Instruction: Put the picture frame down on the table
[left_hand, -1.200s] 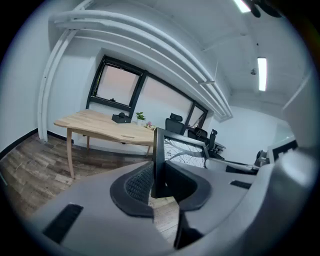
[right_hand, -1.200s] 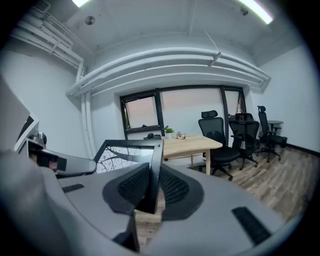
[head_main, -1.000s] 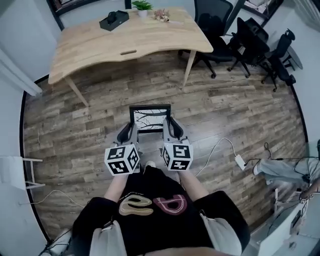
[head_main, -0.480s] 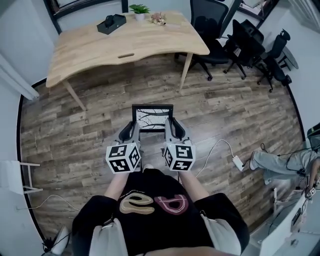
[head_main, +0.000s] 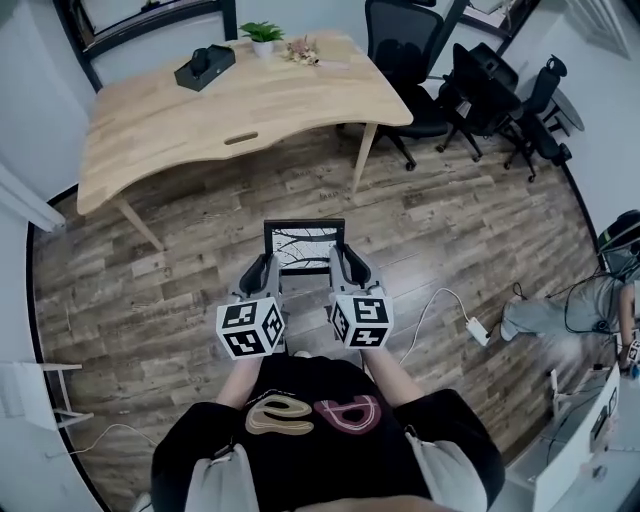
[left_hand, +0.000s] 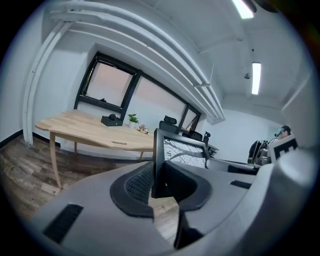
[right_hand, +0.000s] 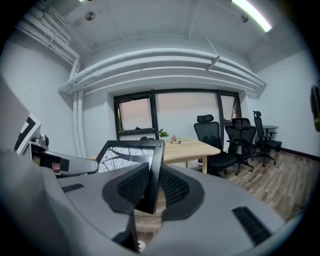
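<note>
A black picture frame (head_main: 303, 244) with a white branch print is held in the air over the wood floor, between both grippers. My left gripper (head_main: 266, 272) is shut on the frame's left edge (left_hand: 158, 160). My right gripper (head_main: 341, 268) is shut on its right edge (right_hand: 154, 172). The frame's print (right_hand: 127, 154) faces up and towards me. The light wooden table (head_main: 230, 100) stands ahead, some way beyond the frame; it also shows in the left gripper view (left_hand: 95, 132) and the right gripper view (right_hand: 195, 146).
On the table's far side are a black device (head_main: 205, 66), a small potted plant (head_main: 261, 34) and a small flower piece (head_main: 302, 50). Black office chairs (head_main: 470, 85) stand to the right. A white cable and power strip (head_main: 478, 327) lie on the floor at right.
The table has drawn slightly lower and larger in the head view as I move towards it. Both grippers still hold the frame the same way.
</note>
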